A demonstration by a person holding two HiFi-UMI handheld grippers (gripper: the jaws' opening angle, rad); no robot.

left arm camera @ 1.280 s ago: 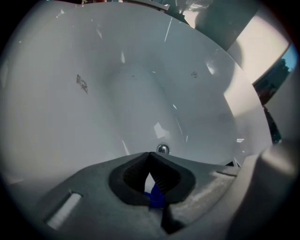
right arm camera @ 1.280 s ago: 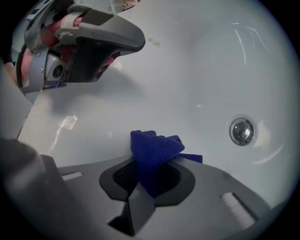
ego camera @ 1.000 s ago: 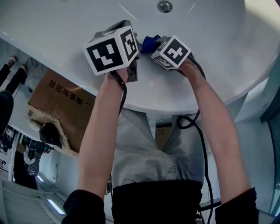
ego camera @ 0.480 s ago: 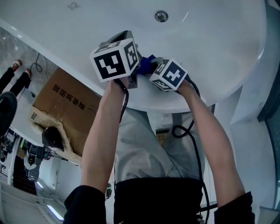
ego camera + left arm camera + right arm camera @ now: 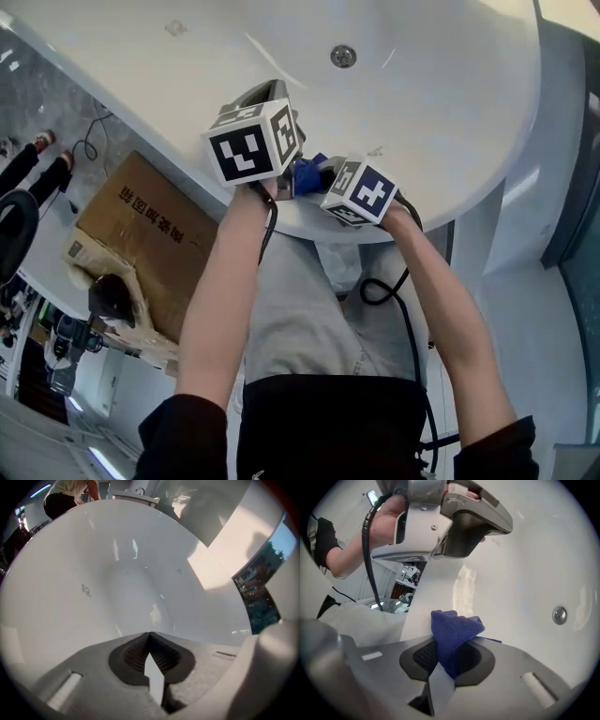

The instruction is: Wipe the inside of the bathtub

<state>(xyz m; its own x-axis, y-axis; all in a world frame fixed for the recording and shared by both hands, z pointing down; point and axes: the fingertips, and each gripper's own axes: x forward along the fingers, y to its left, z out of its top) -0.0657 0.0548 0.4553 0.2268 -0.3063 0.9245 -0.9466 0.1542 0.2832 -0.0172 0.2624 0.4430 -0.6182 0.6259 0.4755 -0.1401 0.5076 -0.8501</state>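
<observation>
Clamping the blue cloth by a bunched fold at centre frame, the right gripper is holding something seemingly soft and limp; the left gripper is hanging closed, empty.

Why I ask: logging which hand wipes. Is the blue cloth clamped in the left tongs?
No, the left tongs are shut on nothing; the blue cloth sits in the right tongs.

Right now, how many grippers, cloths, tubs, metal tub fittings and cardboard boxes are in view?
Grippers: 2, left gripper and right gripper
Cloths: 1, blue cloth
Tubs: 1, bathtub
Fittings: 1, round metal fitting
Boxes: 1, cardboard box
Total: 6
</observation>
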